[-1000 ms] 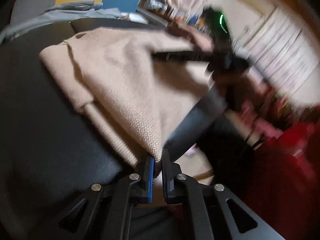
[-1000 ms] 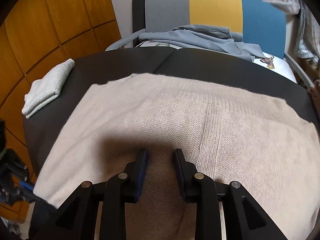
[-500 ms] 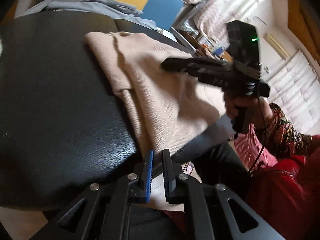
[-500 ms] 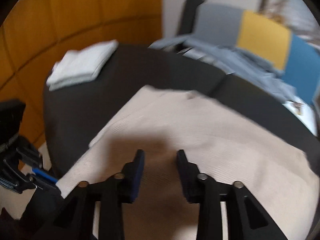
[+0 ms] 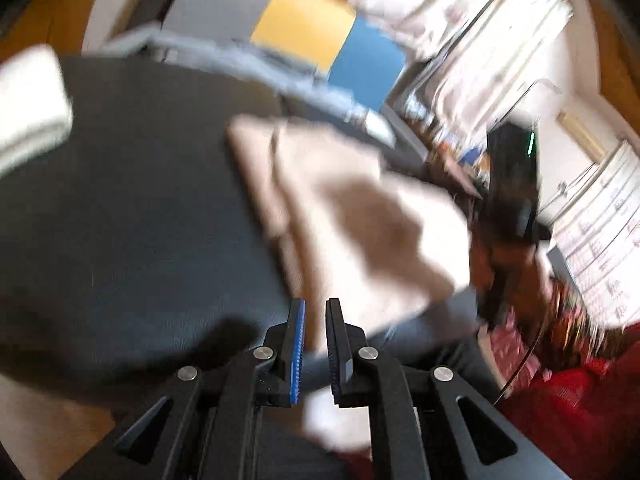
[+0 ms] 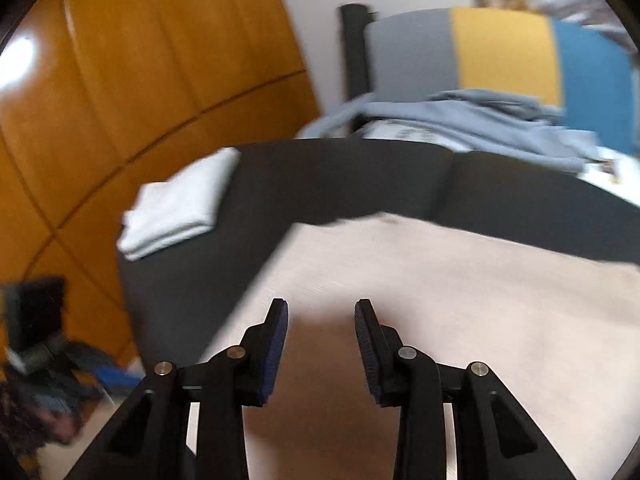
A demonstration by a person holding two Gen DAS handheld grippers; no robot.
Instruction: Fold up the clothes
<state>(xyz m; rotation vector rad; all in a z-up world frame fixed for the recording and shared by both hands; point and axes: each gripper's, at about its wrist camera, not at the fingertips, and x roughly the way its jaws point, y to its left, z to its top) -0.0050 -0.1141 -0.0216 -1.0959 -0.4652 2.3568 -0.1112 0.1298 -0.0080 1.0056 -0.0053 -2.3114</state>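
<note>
Both hand-held grippers, left (image 5: 315, 312) and right (image 6: 321, 312), have just been opening above the beige sweater (image 6: 440, 280), holding nothing.

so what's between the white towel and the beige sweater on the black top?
Nothing: in the right wrist view, only bare black top separates the folded white towel from the beige sweater. The blurred left wrist view agrees.

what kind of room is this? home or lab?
Likely a lived-in home room: wood-panelled wall, a black padded surface holding a folded beige sweater and white towel, a grey garment piled behind.
</note>
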